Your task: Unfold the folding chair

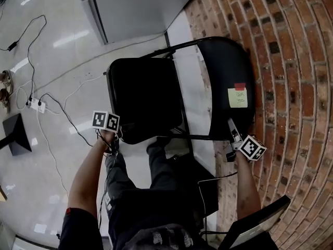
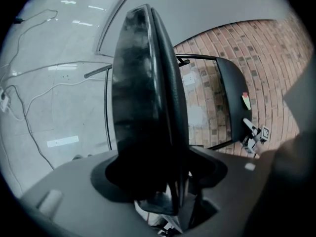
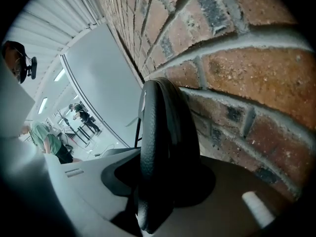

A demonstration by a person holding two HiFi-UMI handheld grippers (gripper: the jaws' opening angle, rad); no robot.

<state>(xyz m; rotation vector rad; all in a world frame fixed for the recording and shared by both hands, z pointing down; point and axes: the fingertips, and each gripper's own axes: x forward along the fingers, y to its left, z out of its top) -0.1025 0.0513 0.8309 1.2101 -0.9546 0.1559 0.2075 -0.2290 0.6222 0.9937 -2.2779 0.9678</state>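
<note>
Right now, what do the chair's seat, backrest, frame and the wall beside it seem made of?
The seat looks black, smooth, with a dull sheen, likely vinyl or plastic. The backrest shows a pebbled grain, probably plastic or vinyl. The frame is thin black tube, apparently painted metal. The wall is rough red-brown brick with grey mortar.

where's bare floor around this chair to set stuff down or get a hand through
Bare floor lies lower left, between the power strip and the person's left arm, and upper left, between the cables and the grey panel. Tight: the backrest stands close to the brick wall, and those cables crowd the floor left of the seat.
</note>
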